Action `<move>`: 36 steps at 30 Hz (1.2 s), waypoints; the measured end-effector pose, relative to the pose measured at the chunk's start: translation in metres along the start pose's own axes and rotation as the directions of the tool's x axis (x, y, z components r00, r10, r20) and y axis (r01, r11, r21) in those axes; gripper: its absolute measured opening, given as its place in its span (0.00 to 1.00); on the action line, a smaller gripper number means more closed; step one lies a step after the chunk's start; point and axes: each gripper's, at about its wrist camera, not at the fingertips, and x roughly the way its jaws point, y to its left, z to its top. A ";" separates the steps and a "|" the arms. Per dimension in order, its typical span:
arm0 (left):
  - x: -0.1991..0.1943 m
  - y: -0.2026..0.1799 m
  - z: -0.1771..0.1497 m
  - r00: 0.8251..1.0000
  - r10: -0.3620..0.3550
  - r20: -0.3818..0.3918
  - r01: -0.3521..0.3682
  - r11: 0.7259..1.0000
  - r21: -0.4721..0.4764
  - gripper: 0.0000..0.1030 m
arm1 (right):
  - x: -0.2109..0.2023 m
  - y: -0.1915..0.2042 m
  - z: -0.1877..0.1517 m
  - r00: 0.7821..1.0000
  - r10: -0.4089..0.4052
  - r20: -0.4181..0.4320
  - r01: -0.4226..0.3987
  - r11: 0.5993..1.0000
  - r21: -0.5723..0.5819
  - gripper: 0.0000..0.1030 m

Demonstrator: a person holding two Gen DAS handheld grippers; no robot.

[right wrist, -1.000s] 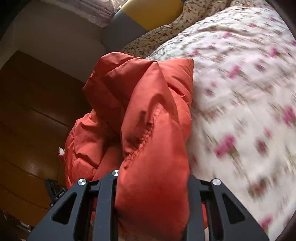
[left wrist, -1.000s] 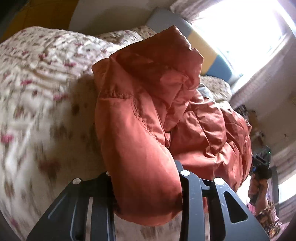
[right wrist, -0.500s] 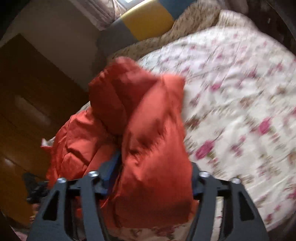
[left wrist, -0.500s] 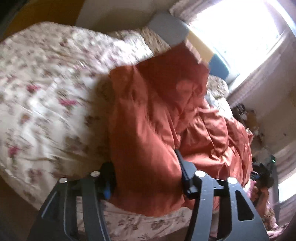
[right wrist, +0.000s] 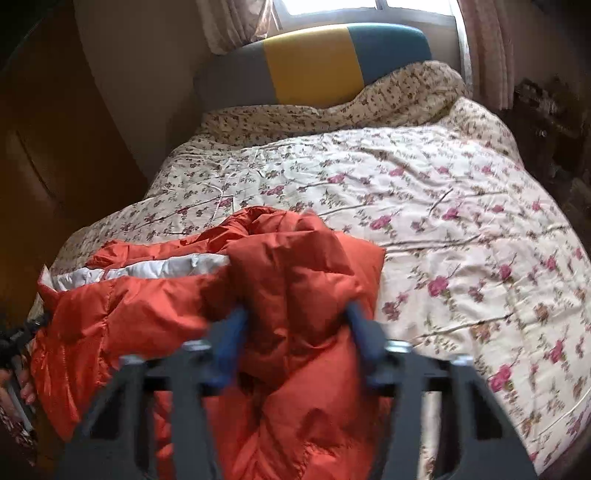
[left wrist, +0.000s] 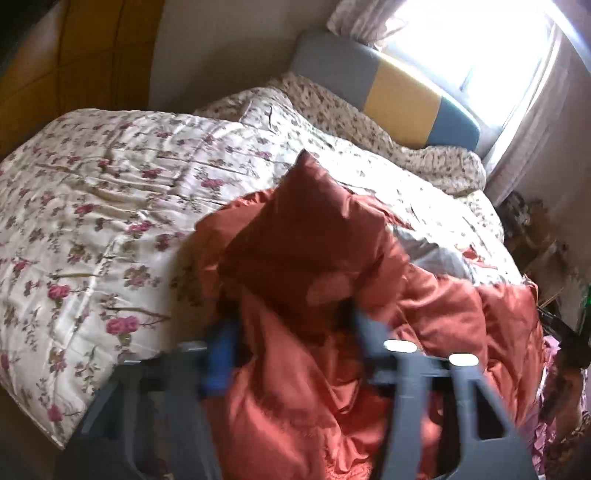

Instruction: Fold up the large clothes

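Both tongs, left point(left wrist: 291, 343) and right point(right wrist: 295, 332), closing on orange jacket point(right wrist: 295, 266) folds; floral quilt point(right wrist: 461, 221) bare rightward to bed edge.

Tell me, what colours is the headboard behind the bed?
Grey, yellow and teal-blue panels on the headboard, clearest in the right wrist view.

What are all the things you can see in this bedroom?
Puffy jacket: one, orange-red with white lining, on the bed's near edge.
Quilt: one, cream with pink flowers, covering the bed.
Headboard: one, grey, yellow and blue, under the window.
Curtains: pale, beside the window.
Wardrobe: brown wood, beside the bed.
Left gripper: black, jaws closing, jacket fabric between them.
Right gripper: black, jaws closing, jacket fabric between them.
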 end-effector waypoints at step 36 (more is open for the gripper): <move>0.100 -0.003 0.037 0.956 0.263 0.129 -0.263 0.965 -0.015 0.39 | 0.116 -0.010 0.035 0.978 -0.200 0.050 0.200 0.980 0.006 0.41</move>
